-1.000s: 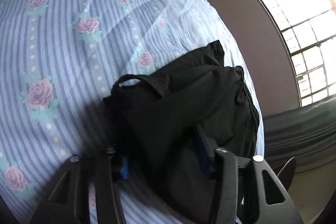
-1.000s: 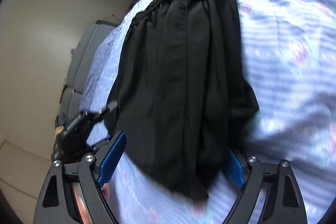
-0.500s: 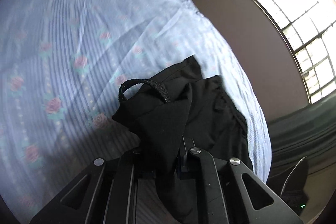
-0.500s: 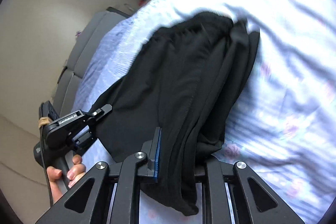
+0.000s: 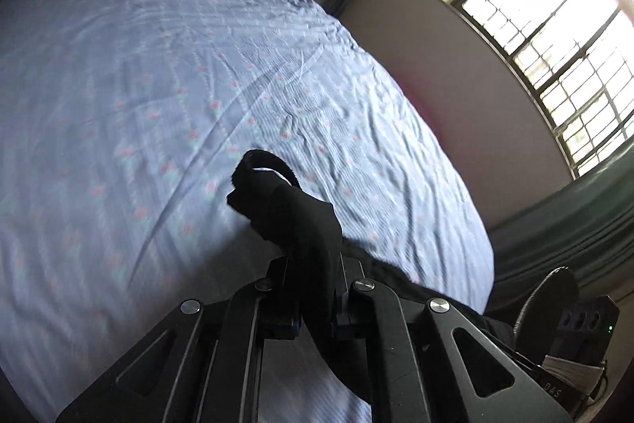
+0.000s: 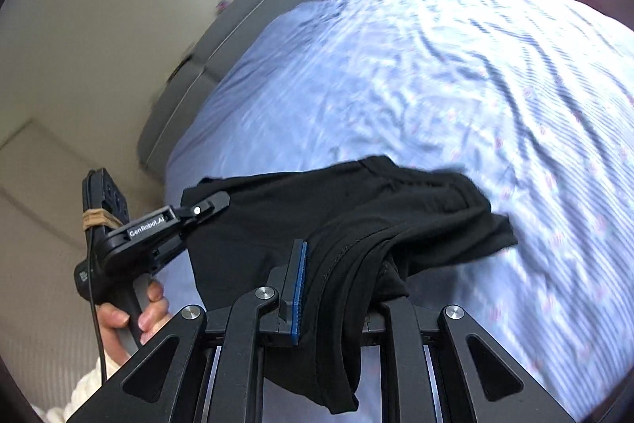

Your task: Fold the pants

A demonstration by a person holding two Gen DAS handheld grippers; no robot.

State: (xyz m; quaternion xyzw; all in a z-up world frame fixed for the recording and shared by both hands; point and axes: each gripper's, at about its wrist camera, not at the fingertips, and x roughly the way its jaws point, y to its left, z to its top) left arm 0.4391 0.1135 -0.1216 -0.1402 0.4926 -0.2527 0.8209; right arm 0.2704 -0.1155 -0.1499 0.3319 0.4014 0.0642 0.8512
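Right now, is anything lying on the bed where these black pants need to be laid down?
Nothing visible does. Both grippers' jaws are shut on the black fabric pants, and the pale blue floral bedsheet ahead shows only wrinkles. The strip of bed right under the grippers is hidden.

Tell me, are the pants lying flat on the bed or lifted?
Lifted. The black pants hang bunched between the right gripper and the left gripper, both shut on the cloth, above the striped bedsheet.
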